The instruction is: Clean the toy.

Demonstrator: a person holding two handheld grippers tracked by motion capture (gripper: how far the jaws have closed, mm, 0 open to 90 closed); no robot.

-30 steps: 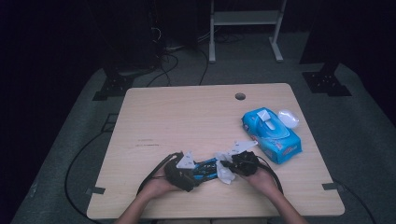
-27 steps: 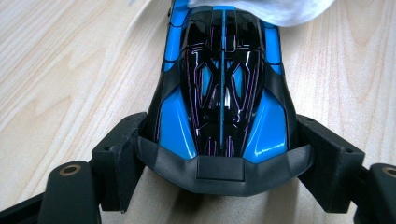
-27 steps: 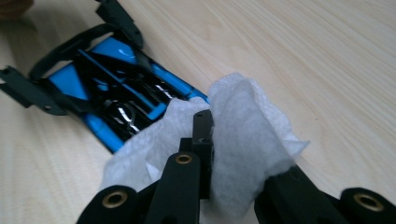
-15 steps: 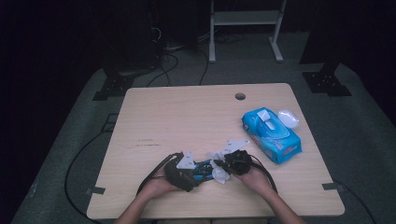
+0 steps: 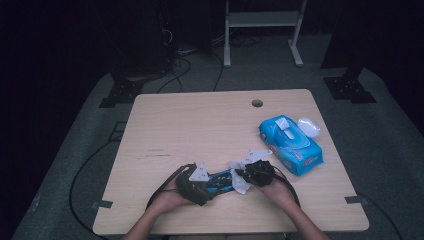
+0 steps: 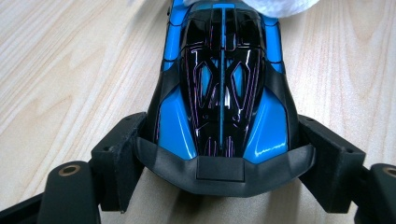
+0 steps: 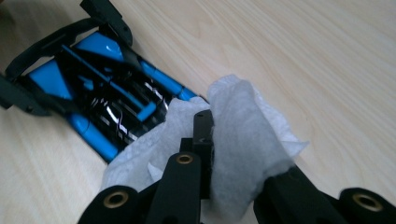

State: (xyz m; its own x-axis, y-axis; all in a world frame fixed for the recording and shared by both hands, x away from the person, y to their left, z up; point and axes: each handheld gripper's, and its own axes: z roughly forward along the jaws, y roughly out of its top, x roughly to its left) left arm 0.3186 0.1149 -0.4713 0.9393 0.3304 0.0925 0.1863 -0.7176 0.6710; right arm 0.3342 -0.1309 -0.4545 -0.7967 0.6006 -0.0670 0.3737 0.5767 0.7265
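A blue and black toy car (image 5: 220,180) lies near the table's front edge. My left gripper (image 5: 209,183) is shut on it. In the left gripper view the two pads (image 6: 119,156) press on the sides of the car (image 6: 222,93) at its near end. My right gripper (image 5: 241,178) is shut on a crumpled white wipe (image 5: 240,183). In the right gripper view the wipe (image 7: 243,140) wraps around the jaws of my right gripper (image 7: 233,140) and rests against the end of the car (image 7: 107,98). A corner of the wipe (image 6: 280,5) touches the car's far end.
A blue pack of wipes (image 5: 290,145) lies at the right of the wooden table (image 5: 200,125), with a white cap (image 5: 308,126) beside it. A cable hole (image 5: 257,103) sits near the far edge. Black cables trail from both grippers over the front edge.
My right gripper has shifted slightly left with the wipe, against the car's end. The left gripper and the car have stayed where they were.
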